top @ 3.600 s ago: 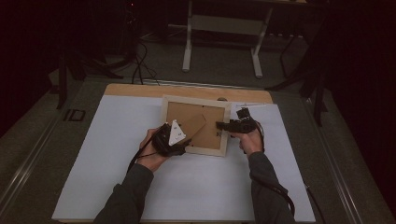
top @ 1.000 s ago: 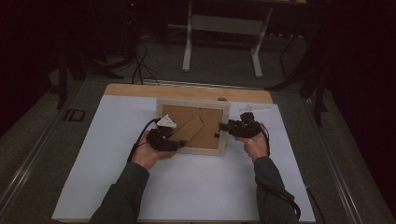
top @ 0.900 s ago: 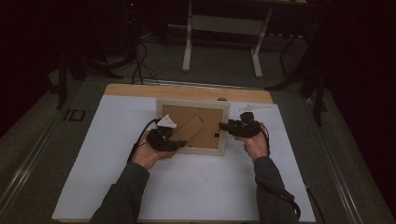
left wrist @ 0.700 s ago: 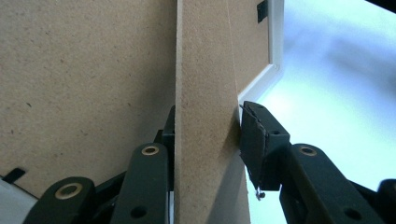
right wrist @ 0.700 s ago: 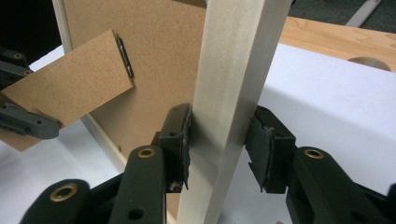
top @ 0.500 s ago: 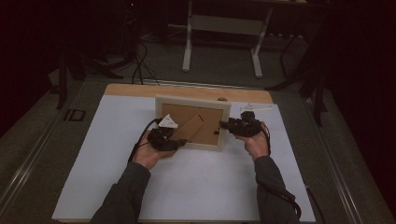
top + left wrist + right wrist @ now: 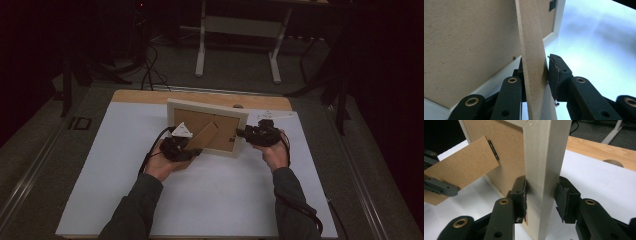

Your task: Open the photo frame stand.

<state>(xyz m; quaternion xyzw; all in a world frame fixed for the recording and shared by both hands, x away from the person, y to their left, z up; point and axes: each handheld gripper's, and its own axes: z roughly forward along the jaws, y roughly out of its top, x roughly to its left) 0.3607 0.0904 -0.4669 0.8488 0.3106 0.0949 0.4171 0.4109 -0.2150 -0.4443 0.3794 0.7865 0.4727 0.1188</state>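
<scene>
We see a picture frame (image 7: 207,127) standing tilted up on the white sheet (image 7: 200,200) just above centre in the high view, brown backing board facing the camera, pale wood border around it.

Left gripper (image 7: 176,148) sits at the frame's lower left — jaws clamped on the fold-out stand (image 7: 202,136), the fibreboard strut hinged to the backing. In the left gripper view the stand (image 7: 532,62) runs top to bottom through the middle, pinched between both pads, backing board (image 7: 466,45) at left, white sheet at right. The left hand (image 7: 162,165) holds it from below.

Right gripper (image 7: 250,134) is at the frame's right edge, centre-right of the high view, right hand (image 7: 275,152) behind it. In the right gripper view the 2 jaws straddle the pale border rail (image 7: 544,175), the left pad against it; the right pad looks to be touching too, though the angle leaves that a bit unsure. So: closed on the frame. The stand (image 7: 461,167) angles out at upper left of that view, with the left gripper's jaw tip (image 7: 439,186) on it.

Wooden tabletop edge (image 7: 200,96) shows beyond the sheet, with a round cutout (image 7: 612,163) at upper right of the right gripper view. Background dark — table legs (image 7: 202,45) and cables at the top of the high view.
</scene>
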